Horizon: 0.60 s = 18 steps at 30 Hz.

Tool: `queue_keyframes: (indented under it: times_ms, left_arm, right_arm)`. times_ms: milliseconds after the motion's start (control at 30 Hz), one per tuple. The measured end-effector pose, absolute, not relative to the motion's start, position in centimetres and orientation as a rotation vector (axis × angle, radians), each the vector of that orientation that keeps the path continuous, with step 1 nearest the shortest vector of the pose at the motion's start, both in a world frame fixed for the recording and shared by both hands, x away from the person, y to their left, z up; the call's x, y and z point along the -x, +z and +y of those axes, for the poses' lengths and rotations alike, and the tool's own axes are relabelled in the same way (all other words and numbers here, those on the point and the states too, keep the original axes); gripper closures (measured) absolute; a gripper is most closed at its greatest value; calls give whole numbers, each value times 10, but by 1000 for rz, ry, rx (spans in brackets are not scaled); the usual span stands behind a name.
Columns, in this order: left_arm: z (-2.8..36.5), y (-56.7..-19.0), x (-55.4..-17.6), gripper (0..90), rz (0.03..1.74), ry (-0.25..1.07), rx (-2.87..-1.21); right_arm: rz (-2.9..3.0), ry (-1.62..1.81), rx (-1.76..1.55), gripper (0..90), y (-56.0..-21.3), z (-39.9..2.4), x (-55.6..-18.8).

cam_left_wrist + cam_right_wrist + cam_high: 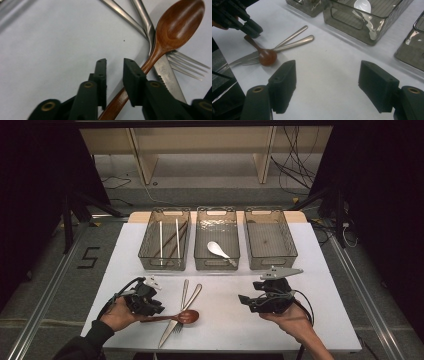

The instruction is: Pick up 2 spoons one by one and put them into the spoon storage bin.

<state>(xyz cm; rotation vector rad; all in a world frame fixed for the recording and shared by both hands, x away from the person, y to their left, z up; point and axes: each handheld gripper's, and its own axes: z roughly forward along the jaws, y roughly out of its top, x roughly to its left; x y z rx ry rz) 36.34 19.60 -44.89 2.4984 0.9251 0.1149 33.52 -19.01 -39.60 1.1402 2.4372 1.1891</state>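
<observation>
The left gripper [150, 307] sat low over the near left of the white table [225, 330], its jaws a little apart around the handle of the brown wooden spoon [182, 317], one pad touching it, the other clear. The spoon lay flat, its bowl across a steel knife [170, 330] and fork [182, 302]. The right gripper [247, 300] hovered wide open and empty; a "5" [88, 257] was marked on the floor.
</observation>
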Motion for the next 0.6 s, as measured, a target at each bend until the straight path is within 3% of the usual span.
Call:
queue_keyframes:
  times_ms: [200, 367, 600]
  left_arm:
    - [195, -436, -359, 416, 860, 166, -2465]
    - [194, -437, -356, 250, 805, 127, -2525]
    - [189, -445, -354, 235, 780, 108, -2594]
  right_arm:
    - [2438, 1189, -1139, 314, -396, -189, -335]
    - [2441, 1189, -1139, 314, -397, -189, -335]
    - [2447, 1185, -1136, 314, -397, -189, -336]
